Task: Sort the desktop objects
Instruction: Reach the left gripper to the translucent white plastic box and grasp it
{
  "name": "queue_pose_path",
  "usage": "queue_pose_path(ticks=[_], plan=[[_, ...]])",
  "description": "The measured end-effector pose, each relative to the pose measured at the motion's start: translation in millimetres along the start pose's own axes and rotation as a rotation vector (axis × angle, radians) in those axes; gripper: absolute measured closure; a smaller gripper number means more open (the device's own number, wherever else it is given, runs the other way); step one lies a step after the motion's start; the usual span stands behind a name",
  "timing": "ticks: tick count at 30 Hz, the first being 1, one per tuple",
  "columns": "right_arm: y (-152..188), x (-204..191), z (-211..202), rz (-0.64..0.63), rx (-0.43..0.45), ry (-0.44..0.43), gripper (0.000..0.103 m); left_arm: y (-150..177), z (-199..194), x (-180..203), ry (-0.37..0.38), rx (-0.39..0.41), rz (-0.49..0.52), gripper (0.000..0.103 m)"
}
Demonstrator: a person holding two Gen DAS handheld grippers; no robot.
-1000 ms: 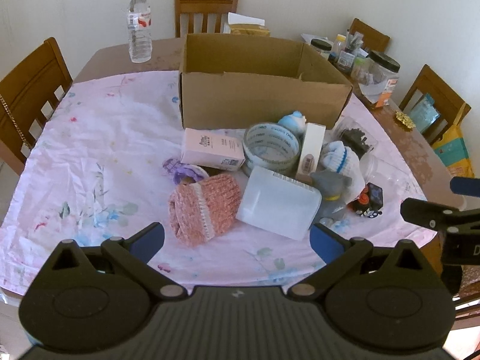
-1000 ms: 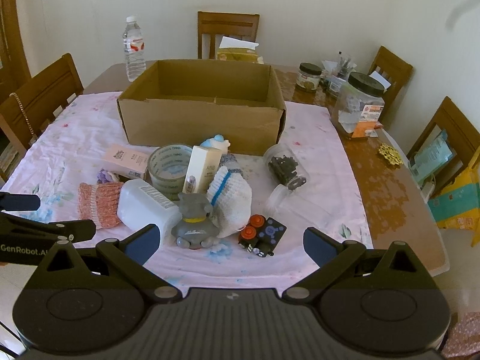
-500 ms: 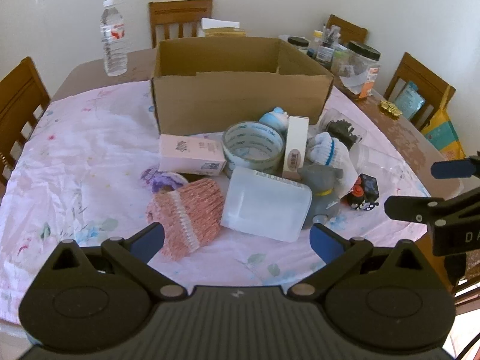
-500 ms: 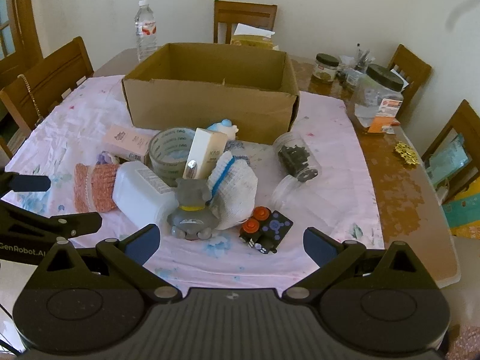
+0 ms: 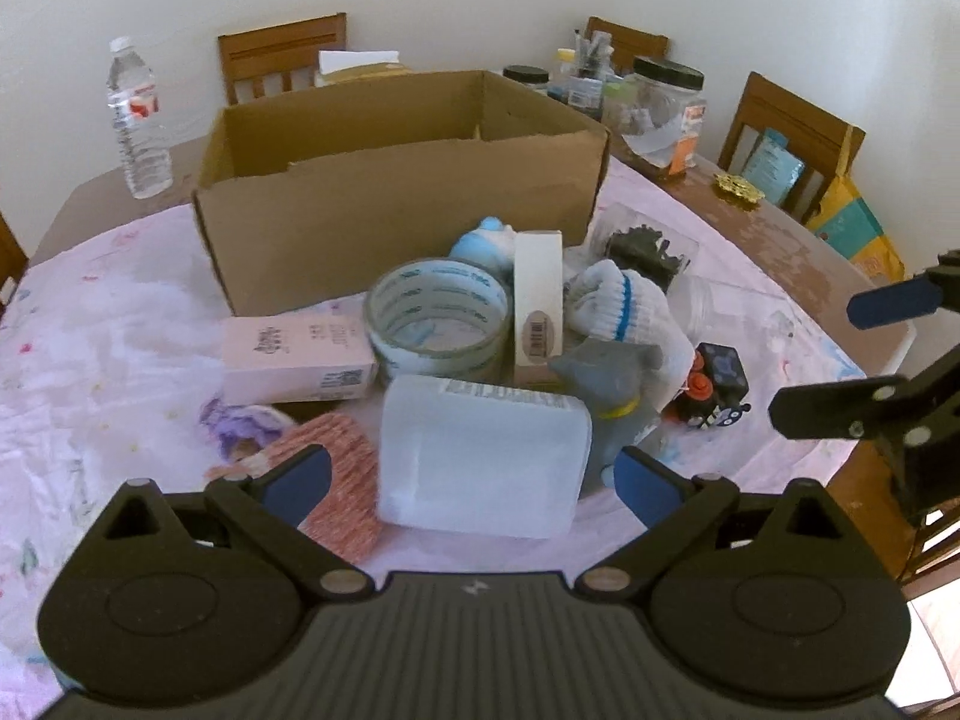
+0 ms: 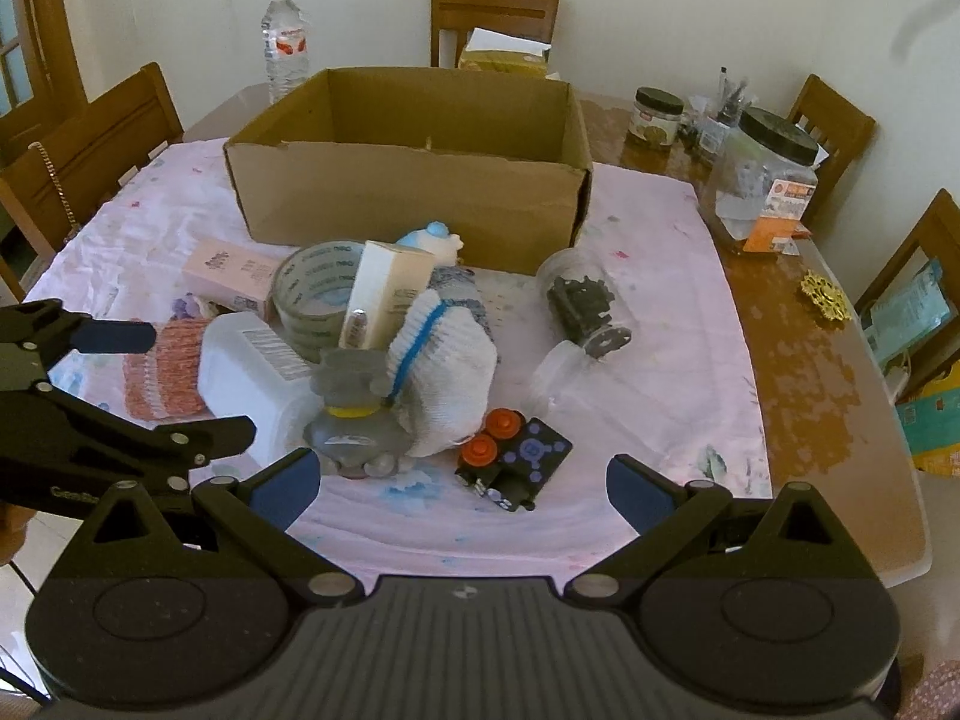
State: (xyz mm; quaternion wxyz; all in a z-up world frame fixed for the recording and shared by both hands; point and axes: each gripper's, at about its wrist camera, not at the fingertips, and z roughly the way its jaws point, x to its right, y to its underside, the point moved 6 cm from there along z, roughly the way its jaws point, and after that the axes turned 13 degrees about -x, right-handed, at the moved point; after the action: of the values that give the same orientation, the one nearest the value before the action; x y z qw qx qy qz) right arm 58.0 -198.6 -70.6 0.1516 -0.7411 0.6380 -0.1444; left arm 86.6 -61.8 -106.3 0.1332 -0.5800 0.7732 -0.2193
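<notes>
Your left hand-held gripper [image 5: 471, 477] has a matte black ribbed housing with a small white lightning-shaped mark at its centre. Two round black discs flank it. Angled black link arms carry silver pivot screws and end in blue finger pads [image 5: 298, 482]. Your right hand-held gripper [image 6: 460, 487] matches it; partial white lettering shows on the left unit's side.

Purple item [image 5: 240, 423] mostly hidden behind pink knit [image 5: 336, 480]; box [image 5: 396, 180] interior floor unseen; jar [image 6: 585, 300] contents indistinct.
</notes>
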Motion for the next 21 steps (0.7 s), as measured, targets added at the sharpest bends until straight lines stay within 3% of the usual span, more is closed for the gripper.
queue_pose_path(ticks=[2, 5, 21], plan=[[-0.5, 4.0, 1.7, 0.004, -0.005, 0.001, 0.0, -1.0, 6.1, 1.9, -0.003, 0.008, 0.018, 0.005], [-1.3, 9.4, 5.4, 0.011, -0.014, 0.005, 0.0, -2.2, 14.7, 1.9, -0.001, 0.004, 0.029, 0.017], [-13.3, 12.5, 13.2, -0.008, -0.025, 0.001, 0.0, -4.3, 32.6, -0.5, 0.02, -0.027, 0.046, 0.019]])
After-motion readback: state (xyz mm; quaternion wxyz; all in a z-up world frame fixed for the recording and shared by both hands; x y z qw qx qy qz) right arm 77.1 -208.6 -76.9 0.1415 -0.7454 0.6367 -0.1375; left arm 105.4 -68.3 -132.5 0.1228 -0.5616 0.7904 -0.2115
